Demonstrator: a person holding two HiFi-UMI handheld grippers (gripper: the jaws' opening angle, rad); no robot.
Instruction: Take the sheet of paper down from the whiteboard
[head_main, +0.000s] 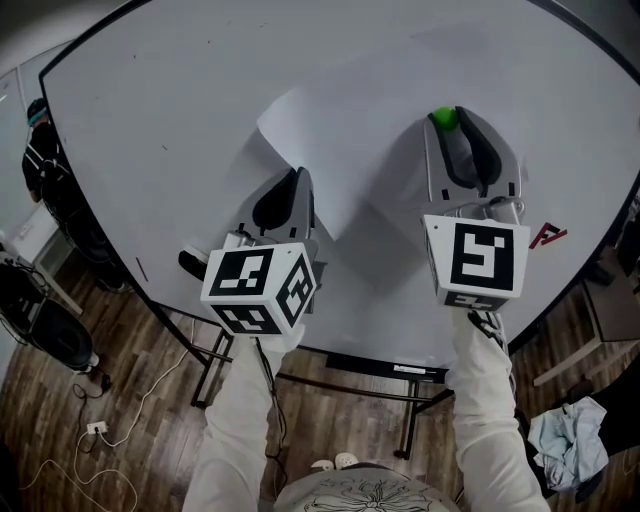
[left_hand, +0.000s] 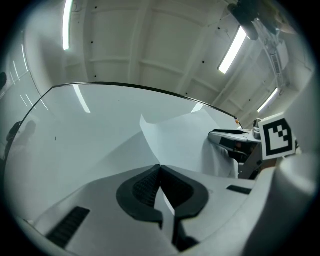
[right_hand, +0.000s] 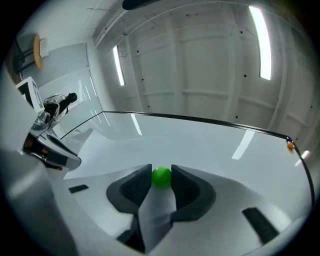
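Observation:
A white sheet of paper (head_main: 312, 150) lies against the whiteboard (head_main: 180, 90), with its top left corner curling away from the board. My left gripper (head_main: 299, 180) is shut on the sheet's lower left part; in the left gripper view the paper (left_hand: 180, 140) runs up from between the closed pads (left_hand: 150, 185). A round green magnet (head_main: 445, 118) sits at the sheet's right side. My right gripper (head_main: 452, 120) has its jaws on either side of the green magnet (right_hand: 161, 177), and both pads touch it. The right gripper (left_hand: 222, 136) also shows in the left gripper view.
A red mark (head_main: 547, 236) is on the board to the right of my right gripper. An orange magnet (right_hand: 290, 145) sits at the board's far right edge. Below are the board's stand (head_main: 400, 375), a wooden floor with cables (head_main: 110, 425) and a cloth (head_main: 570, 440).

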